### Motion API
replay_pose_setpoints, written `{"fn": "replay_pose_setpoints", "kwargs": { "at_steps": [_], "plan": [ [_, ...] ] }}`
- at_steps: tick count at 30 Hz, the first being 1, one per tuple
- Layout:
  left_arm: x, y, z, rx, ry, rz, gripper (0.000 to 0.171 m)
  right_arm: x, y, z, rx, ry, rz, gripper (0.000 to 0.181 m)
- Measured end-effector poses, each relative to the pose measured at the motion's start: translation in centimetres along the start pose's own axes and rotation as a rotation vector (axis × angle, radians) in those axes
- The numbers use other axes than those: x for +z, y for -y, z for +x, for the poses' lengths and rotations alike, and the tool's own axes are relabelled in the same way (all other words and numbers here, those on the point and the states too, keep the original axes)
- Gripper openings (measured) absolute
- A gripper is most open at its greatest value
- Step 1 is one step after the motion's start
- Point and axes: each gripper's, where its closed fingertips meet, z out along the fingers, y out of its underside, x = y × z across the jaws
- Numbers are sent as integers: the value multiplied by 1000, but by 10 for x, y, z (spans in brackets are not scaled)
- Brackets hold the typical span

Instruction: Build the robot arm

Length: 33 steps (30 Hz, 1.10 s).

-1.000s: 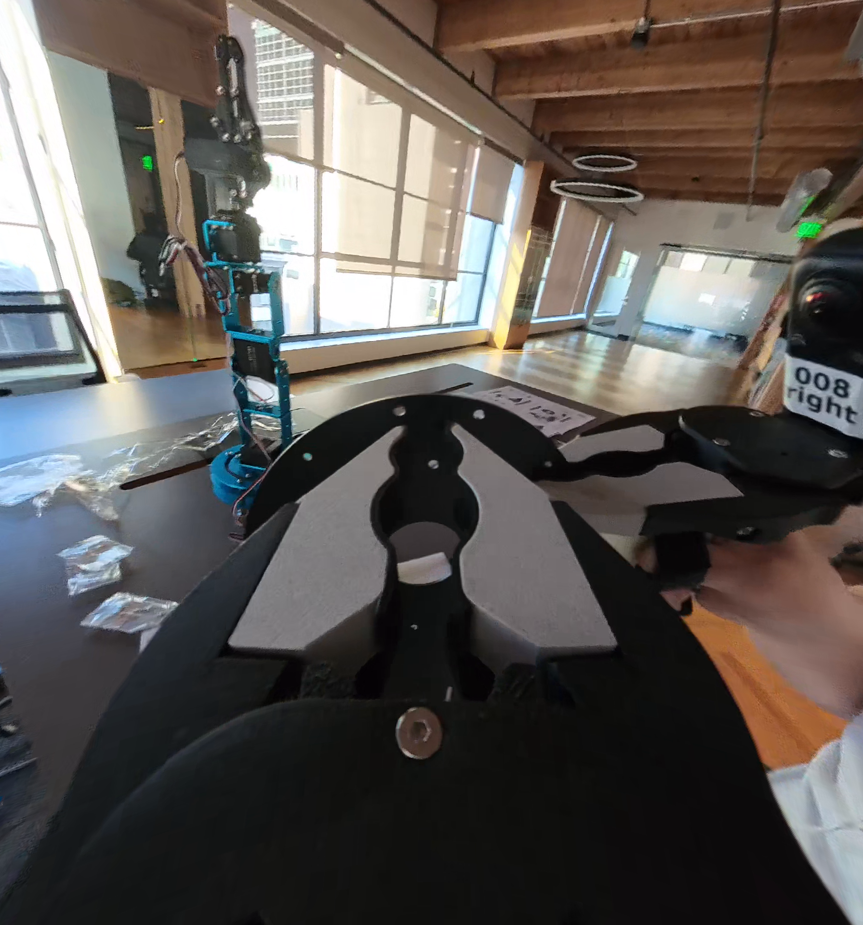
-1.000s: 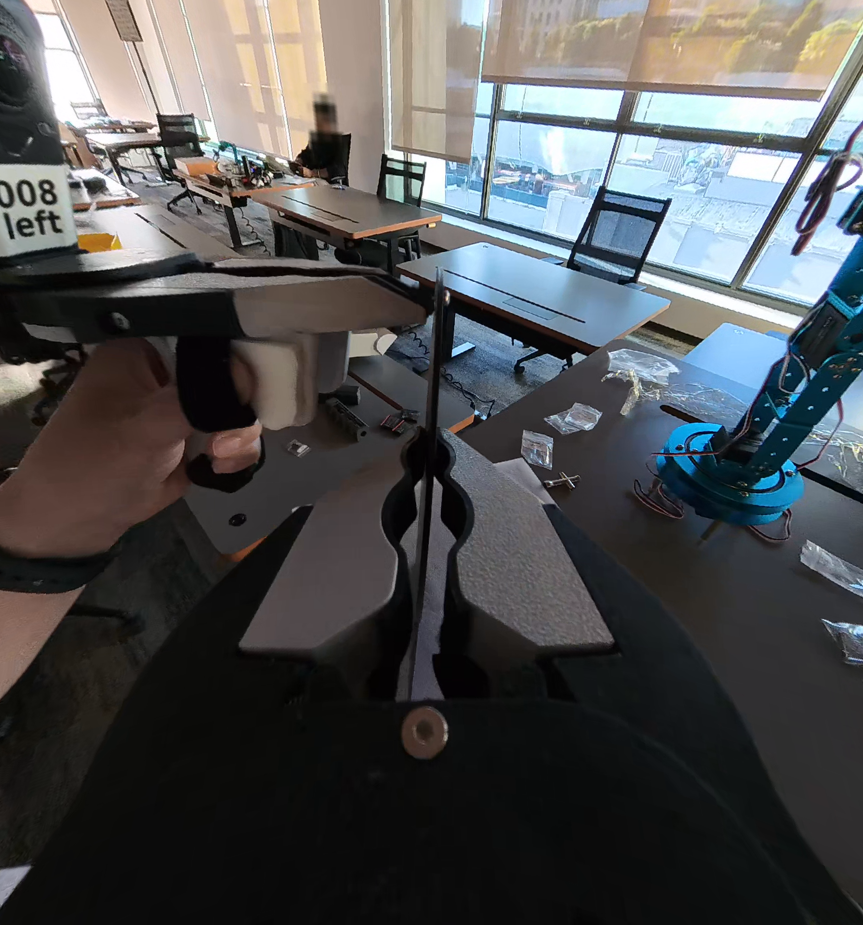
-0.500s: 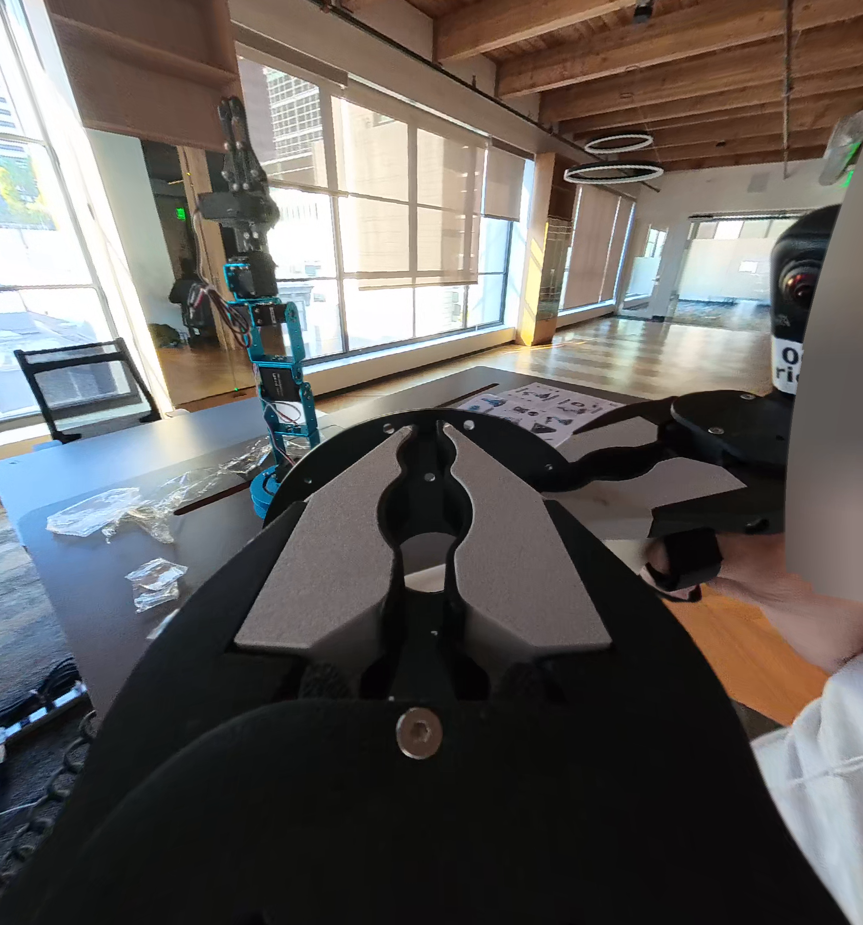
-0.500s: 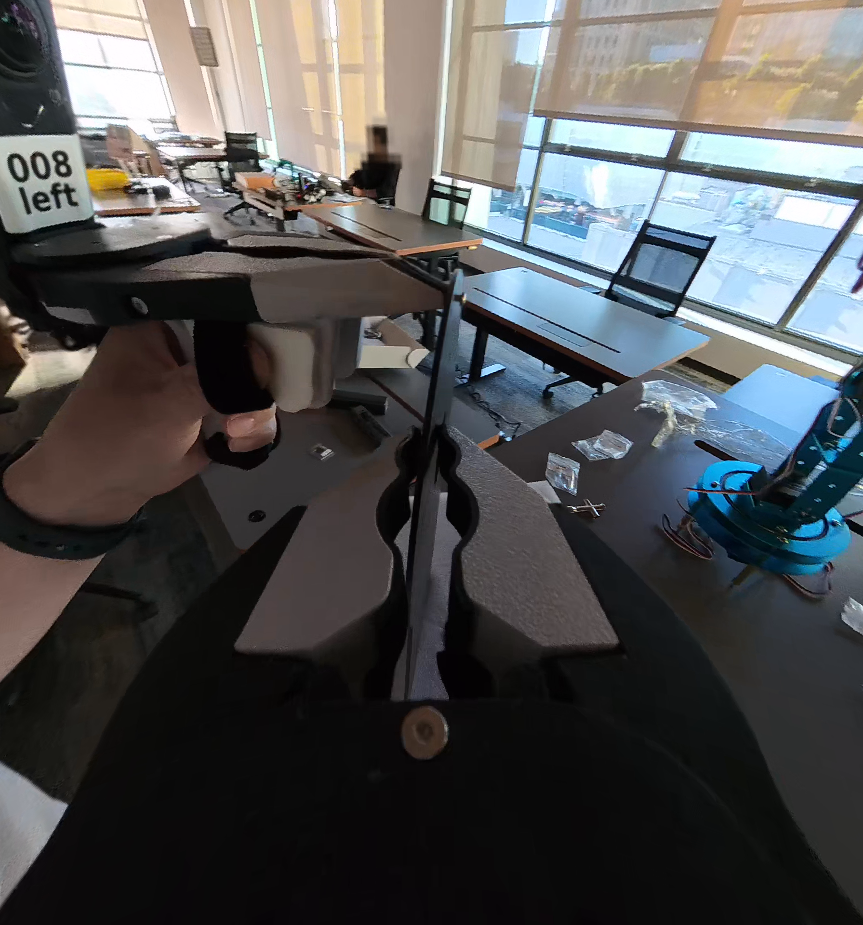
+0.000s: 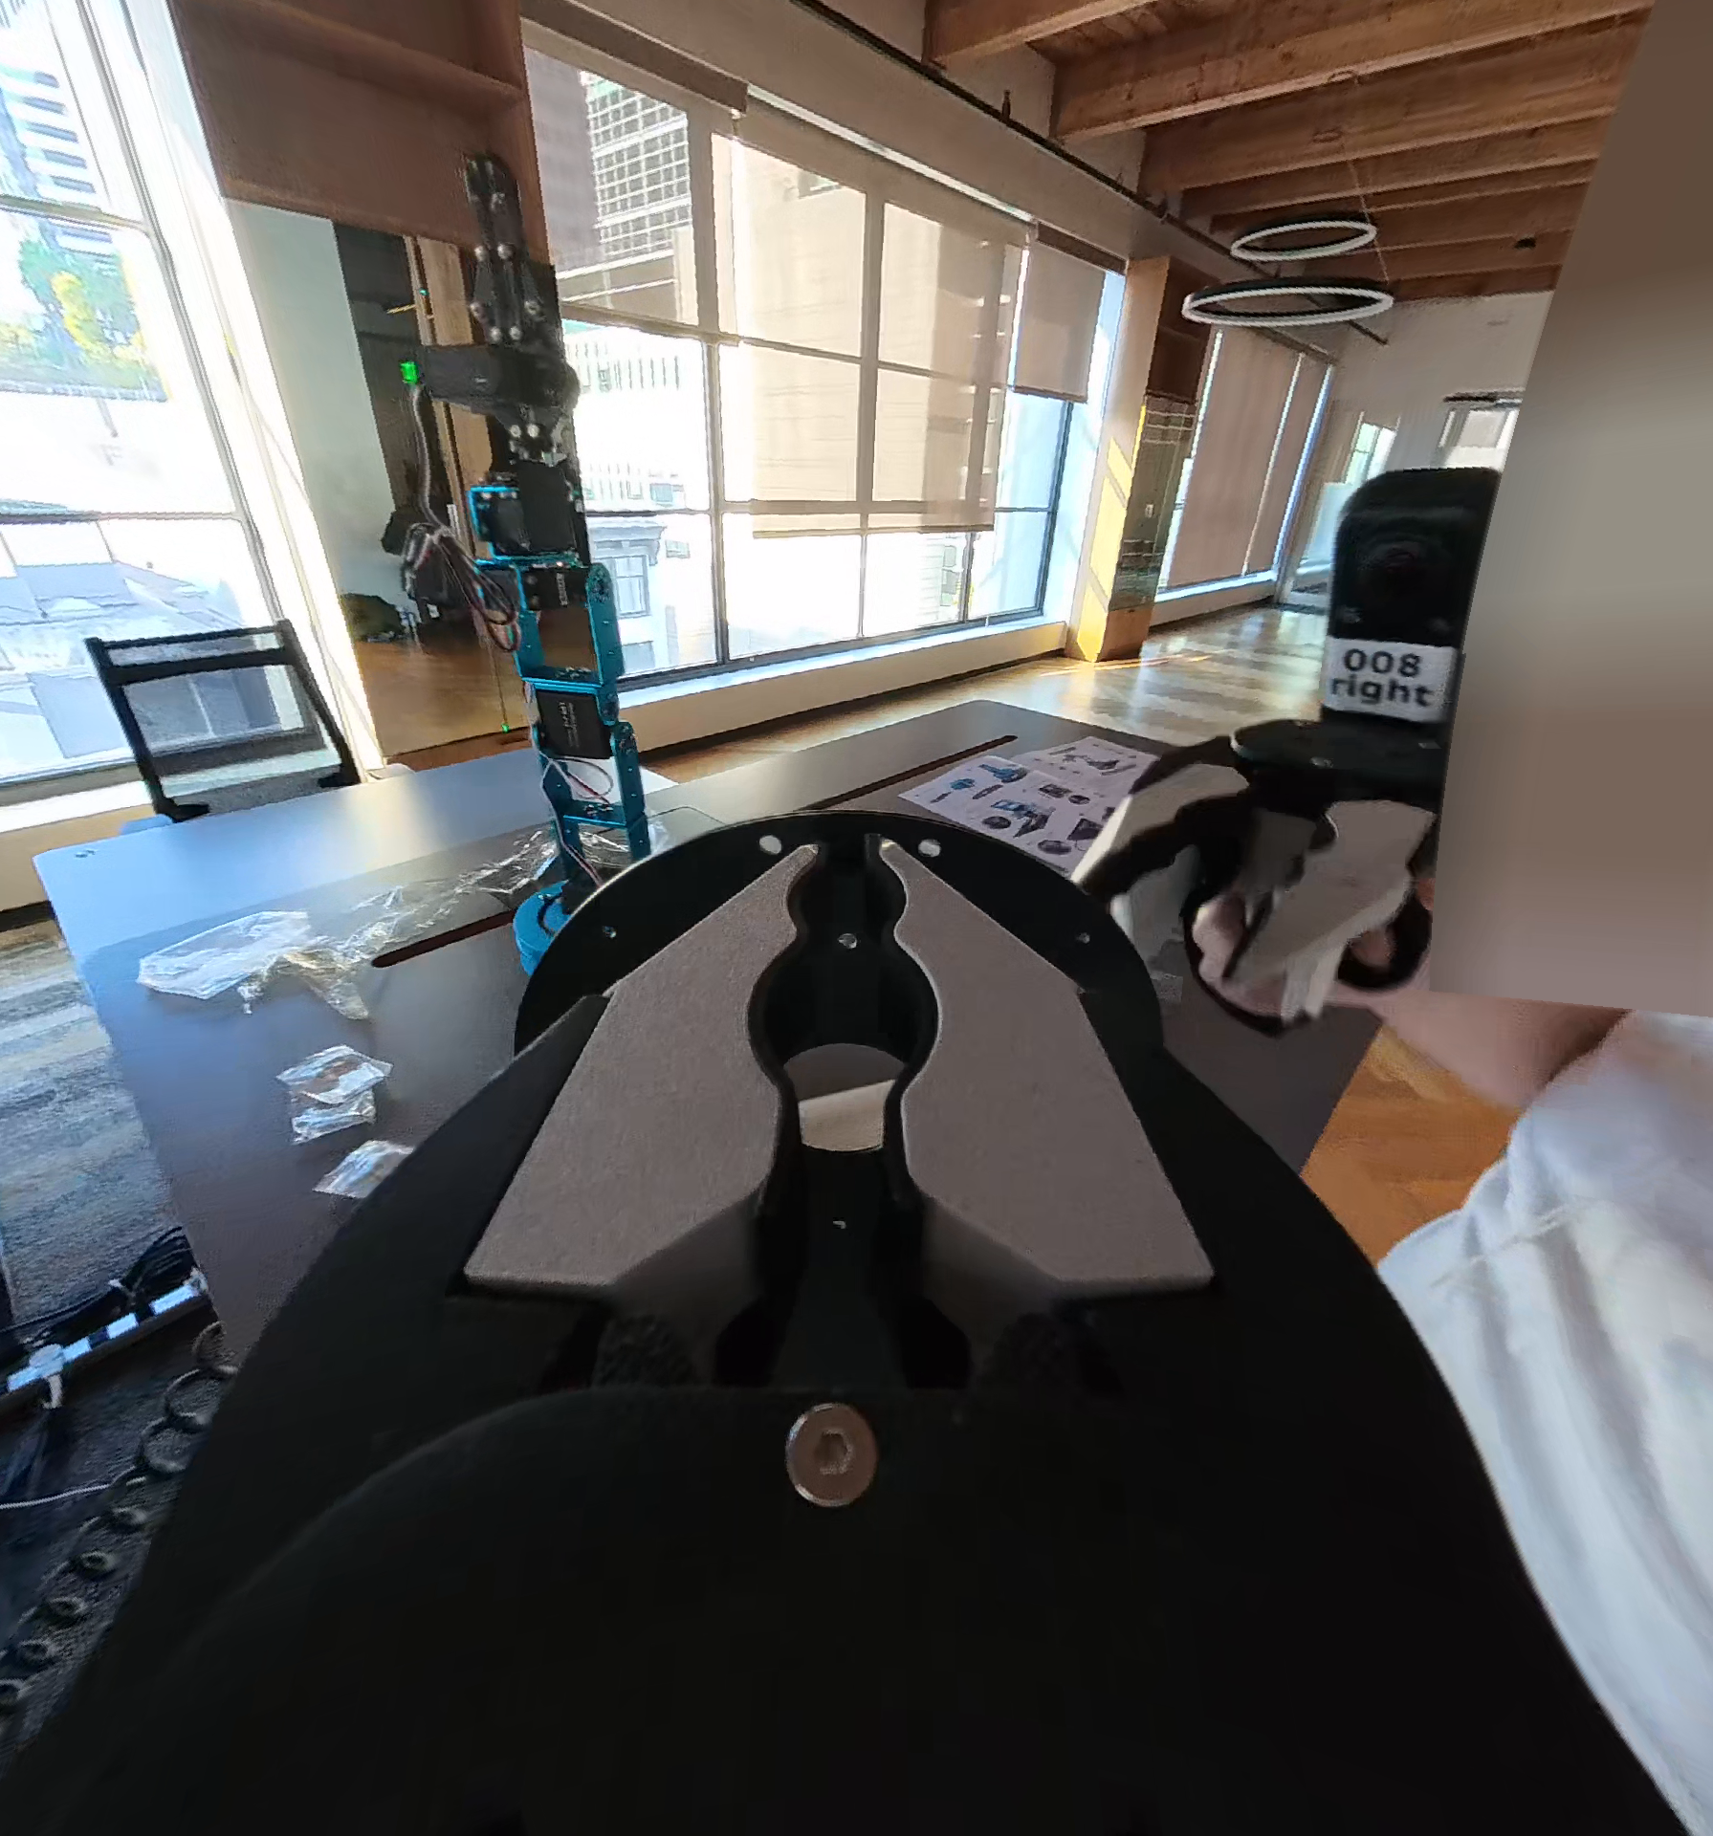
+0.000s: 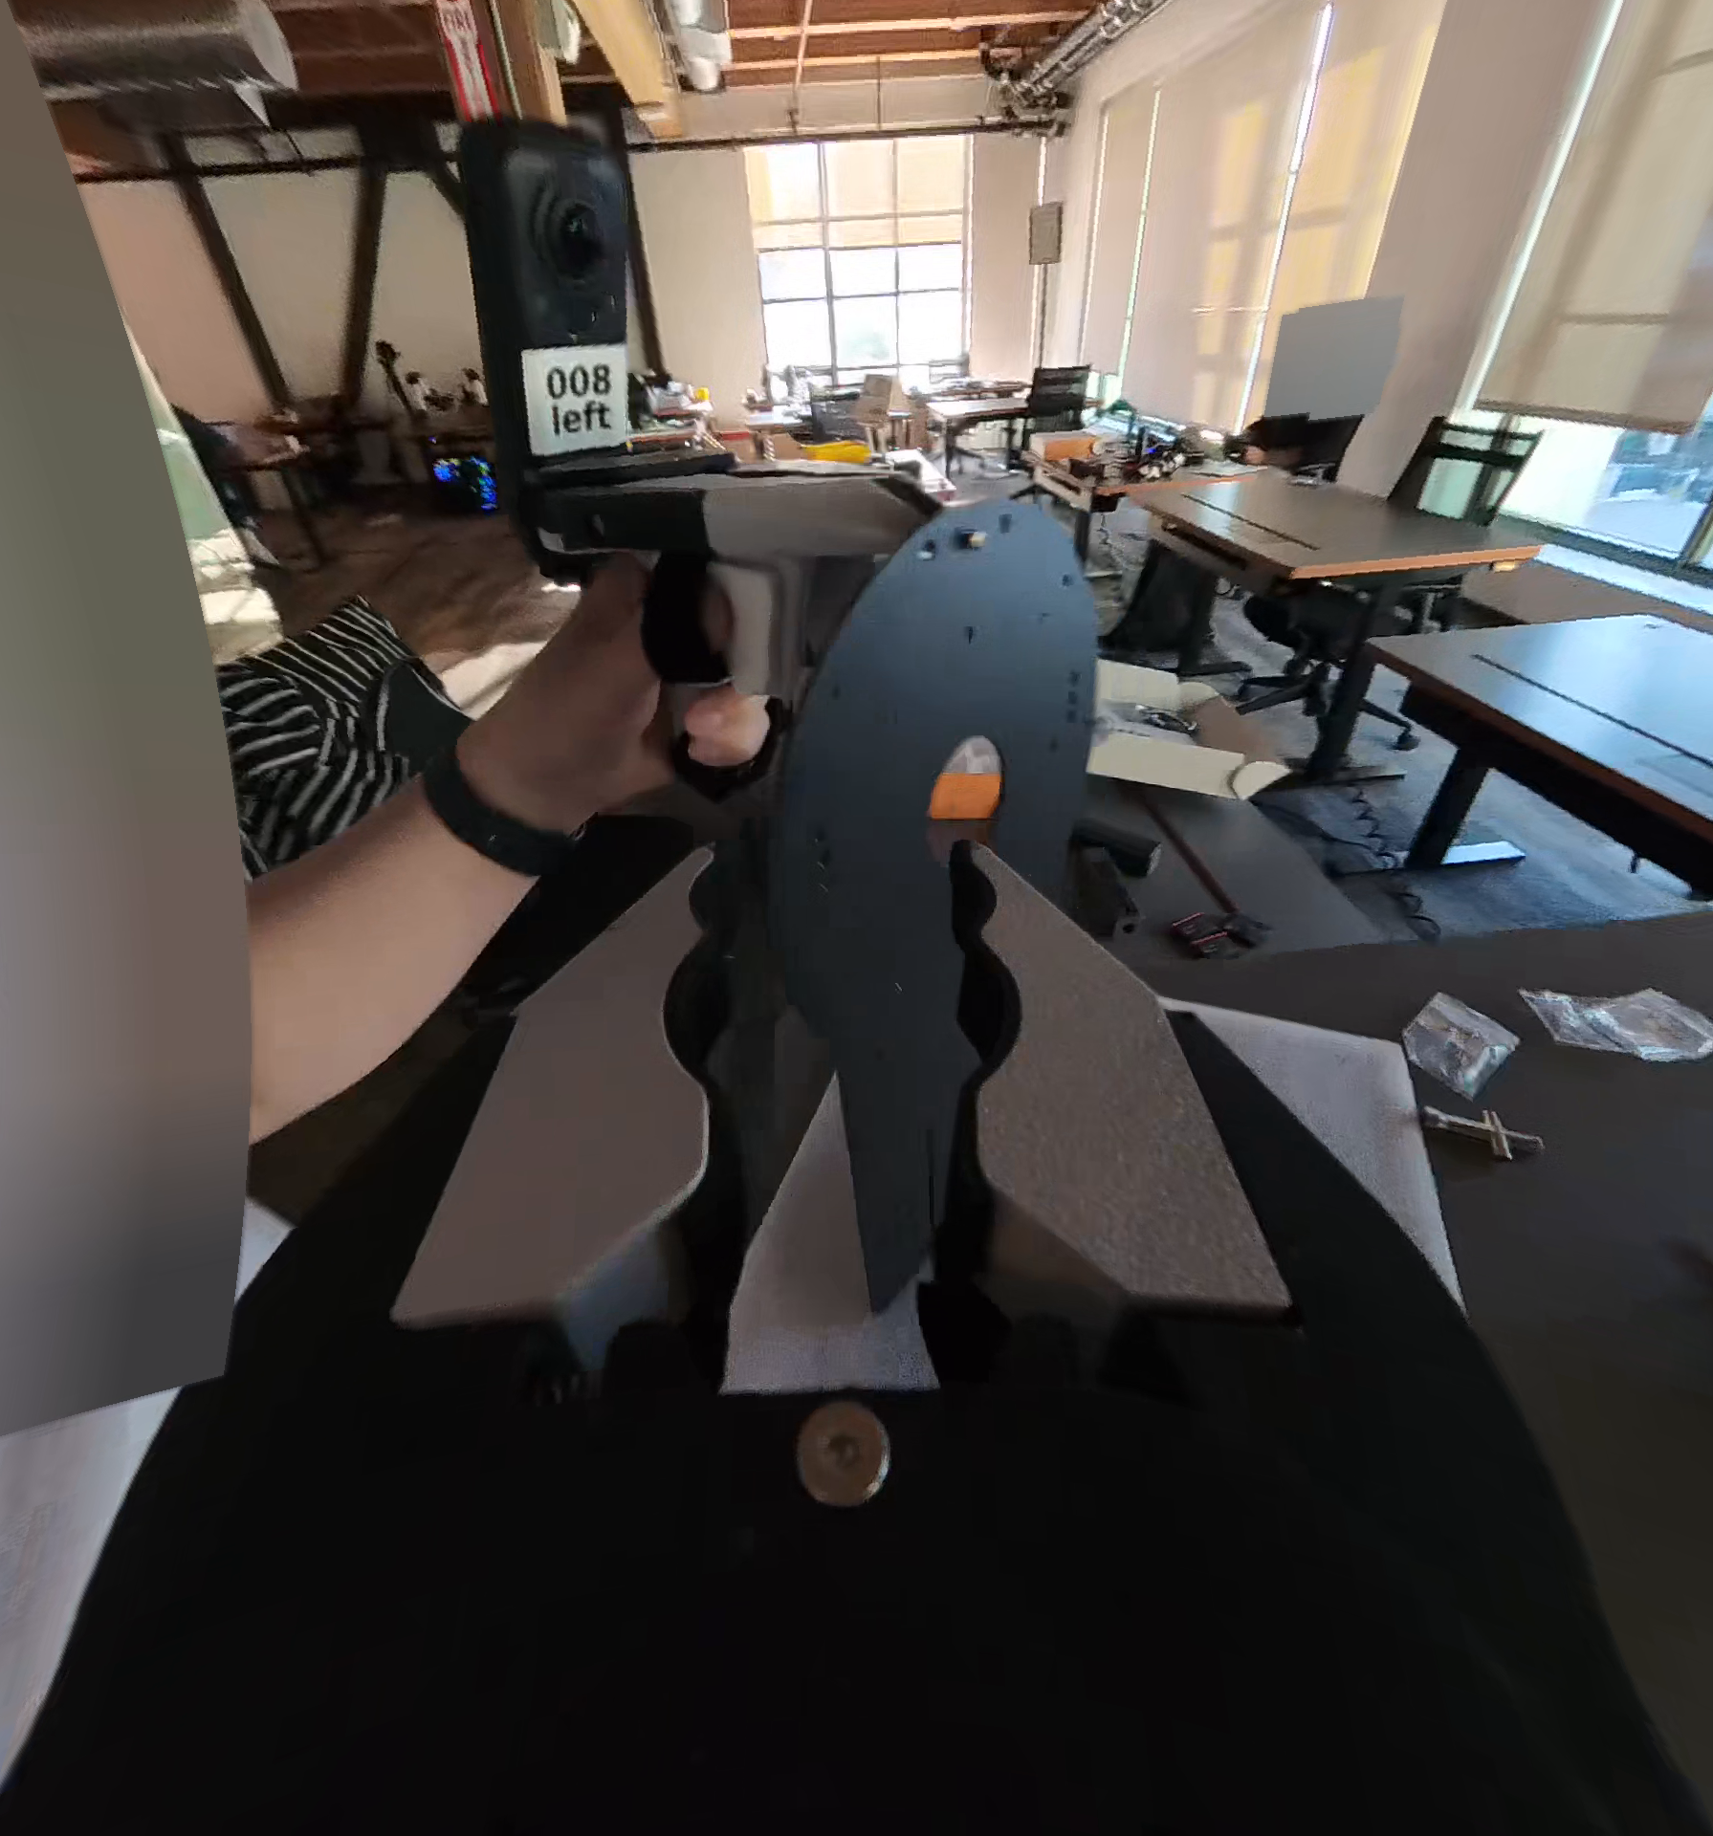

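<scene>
A black round plate (image 6: 932,676) with small holes and a middle opening is held up in the air. My left gripper (image 5: 847,849) is shut at the plate's rim (image 5: 633,894), and its tips pinch the top edge by a small peg in the right wrist view (image 6: 917,512). My right gripper (image 6: 832,859) is open. The plate's lower part hangs between its spread fingers, close to the right finger (image 6: 1081,1093). In the left wrist view the right gripper (image 5: 1120,854) sits at the plate's right edge.
A blue robot-arm kit (image 5: 574,695) stands on the dark table (image 5: 236,1043) among clear plastic bags (image 5: 330,1088). A printed sheet (image 5: 1031,795) lies at the far side. Small bags (image 6: 1458,1033) and a cross-shaped tool (image 6: 1483,1133) lie right. Desks and chairs stand behind. The grippers' ends are close to 9 cm from one another.
My right gripper has opened; it was shut on the plate seen edge-on. The plate now shows its face in the right view, which has swung left. The left gripper stays shut on the rim.
</scene>
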Motion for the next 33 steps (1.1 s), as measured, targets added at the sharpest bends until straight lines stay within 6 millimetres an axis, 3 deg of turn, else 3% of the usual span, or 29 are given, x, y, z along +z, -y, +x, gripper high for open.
{"fn": "replay_pose_setpoints", "kwargs": {
  "at_steps": [2, 4, 8, 11, 13, 17, 22, 25, 28, 33],
  "plan": [
    [-2, 0, 0, -20, -9, 3, 2, -38, 3, 16, 10, 40, 10, 47],
    [-4, 0, 0, -39, -19, 10, 2, -82, -9, 55, -6, -16, -76, 47],
    [-6, 0, 0, -43, -21, 28, 3, -170, -95, 130, -48, -121, -487, 32],
    [-7, 0, 0, -48, -26, 40, 2, -205, -156, 152, 9, -131, -632, 24],
    [-8, 0, 0, -56, -28, 43, 2, -206, -181, 145, 91, -92, -650, 26],
    [-8, 0, 0, -58, -29, 33, 3, -202, -223, 151, -19, -104, -785, 27],
    [-6, 0, 1, -55, -25, 15, 3, -208, -222, 163, 99, -34, -897, 25],
    [-6, 0, 1, -51, -19, 9, 3, -196, -221, 154, 171, 10, -917, 35],
    [-6, 0, 1, -45, -15, 5, 3, -187, -240, 147, 46, -35, -1075, 35],
    [-6, 0, 1, -44, -16, 3, 3, -178, -244, 154, -84, -130, -1154, 14]
  ]
}}
